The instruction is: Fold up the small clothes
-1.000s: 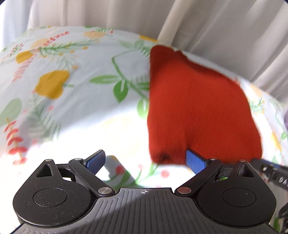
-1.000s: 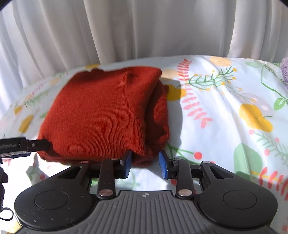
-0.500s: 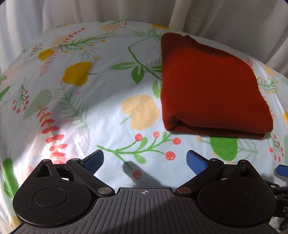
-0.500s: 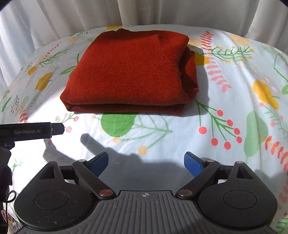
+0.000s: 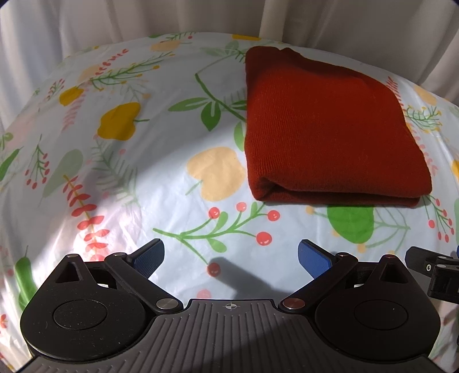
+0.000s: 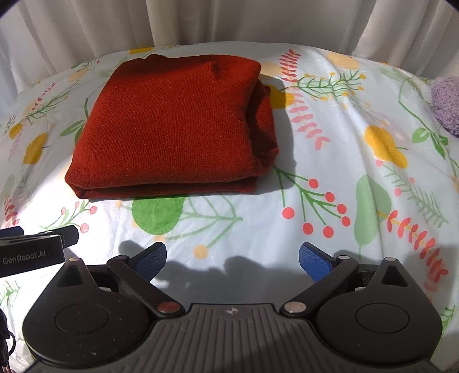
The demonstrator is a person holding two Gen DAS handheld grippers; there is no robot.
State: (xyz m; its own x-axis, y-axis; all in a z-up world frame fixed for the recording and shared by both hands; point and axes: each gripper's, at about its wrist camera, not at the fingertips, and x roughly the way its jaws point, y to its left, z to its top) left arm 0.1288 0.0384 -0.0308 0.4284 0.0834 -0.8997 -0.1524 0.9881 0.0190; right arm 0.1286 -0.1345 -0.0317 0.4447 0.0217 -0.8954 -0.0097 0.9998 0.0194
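Rust-red knit garment [image 5: 327, 129] folded flat, rectangular, on floral cloth [image 5: 143, 172].

White curtains [image 6: 229, 20] hang behind the sunlit floral tablecloth [image 6: 330, 160].

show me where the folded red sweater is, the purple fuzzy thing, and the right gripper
folded red sweater [image 6: 169, 126], right wrist view, middle of its top layer.
purple fuzzy thing [image 6: 447, 103], right wrist view, its visible left part.
right gripper [image 6: 232, 259], right wrist view, between the open blue fingertips.

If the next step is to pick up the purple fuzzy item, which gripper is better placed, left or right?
Probably the right gripper: the purple fuzzy item shows only in its view, at the far right edge. The left gripper faces the folded red sweater. Both are open and empty.
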